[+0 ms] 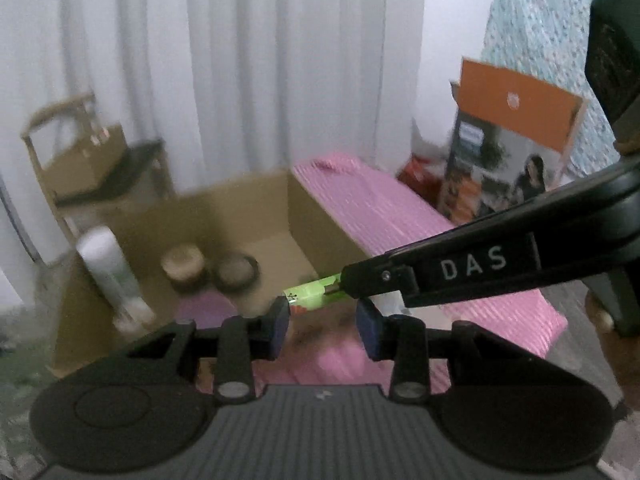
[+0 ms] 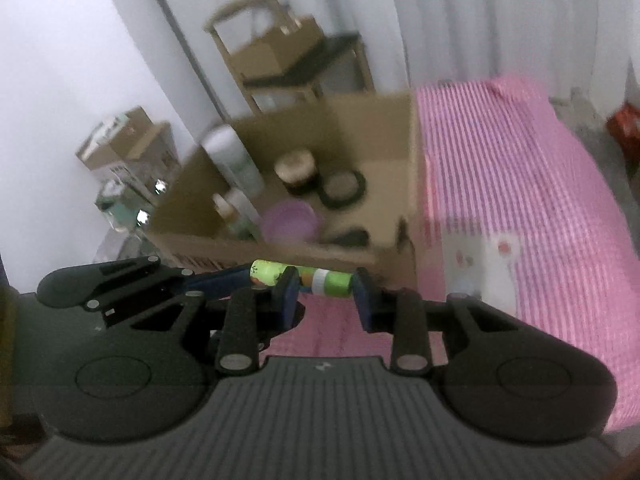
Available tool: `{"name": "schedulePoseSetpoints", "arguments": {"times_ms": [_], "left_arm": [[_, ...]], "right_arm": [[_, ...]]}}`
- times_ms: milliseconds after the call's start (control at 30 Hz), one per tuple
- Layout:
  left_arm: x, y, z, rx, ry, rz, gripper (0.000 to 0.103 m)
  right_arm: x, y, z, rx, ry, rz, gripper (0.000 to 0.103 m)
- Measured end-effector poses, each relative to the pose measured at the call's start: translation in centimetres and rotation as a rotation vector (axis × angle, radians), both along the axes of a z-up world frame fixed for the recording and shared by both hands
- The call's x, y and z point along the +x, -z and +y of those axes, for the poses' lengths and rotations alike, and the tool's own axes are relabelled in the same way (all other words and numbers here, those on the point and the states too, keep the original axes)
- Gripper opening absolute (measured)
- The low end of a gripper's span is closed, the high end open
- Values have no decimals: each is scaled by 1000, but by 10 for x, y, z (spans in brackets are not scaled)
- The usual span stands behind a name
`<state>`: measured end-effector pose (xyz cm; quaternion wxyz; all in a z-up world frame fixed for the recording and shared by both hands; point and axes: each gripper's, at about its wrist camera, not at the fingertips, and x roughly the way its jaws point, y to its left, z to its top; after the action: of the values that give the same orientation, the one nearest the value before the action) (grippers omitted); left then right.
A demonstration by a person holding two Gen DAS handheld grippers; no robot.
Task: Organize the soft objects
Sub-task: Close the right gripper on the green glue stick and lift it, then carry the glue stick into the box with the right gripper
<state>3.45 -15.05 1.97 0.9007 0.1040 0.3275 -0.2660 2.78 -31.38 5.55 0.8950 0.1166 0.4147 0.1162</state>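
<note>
**Green tube held between two grippers, above pink cover**

Seen from the right wrist view: right gripper (image 2: 325, 292) closed on a green tube (image 2: 306, 275), blue pads at both ends of its right part, in the centre of the frame. Left gripper (image 2: 224, 280) reaching in from the left, clamped on the tube's left end. In the left wrist view, left gripper (image 1: 323, 316) low in the centre, tube (image 1: 316, 294) just above its pads; grip less clear there. Behind, blurred: open cardboard box (image 2: 404, 132) with a white bottle (image 2: 234, 156), round jars (image 2: 296, 168), a purple bowl (image 2: 290, 220). Pink striped cover (image 2: 520, 184) filling the right side. Wooden chair (image 2: 280, 52) at the top.
</note>
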Motion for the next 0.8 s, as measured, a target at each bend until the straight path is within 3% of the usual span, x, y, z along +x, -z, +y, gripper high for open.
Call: {"name": "schedulePoseSetpoints", "arguments": {"times_ms": [133,267,600,800], "left_arm": [[15,-22,6,-10,-39,-57,38],[42,-24,12,-13,-83,-61,38],[117,20,16,-10,-144,95,38],[142,50,21,6,-167,220,38]], "right_arm": [[17,-29,11,-26,-46,-76,29],[52,-37,19,-48,-91,-89,29],[159,4,26,-54,-164,123,29],[189,44,31,-28,-172,262,29]]}}
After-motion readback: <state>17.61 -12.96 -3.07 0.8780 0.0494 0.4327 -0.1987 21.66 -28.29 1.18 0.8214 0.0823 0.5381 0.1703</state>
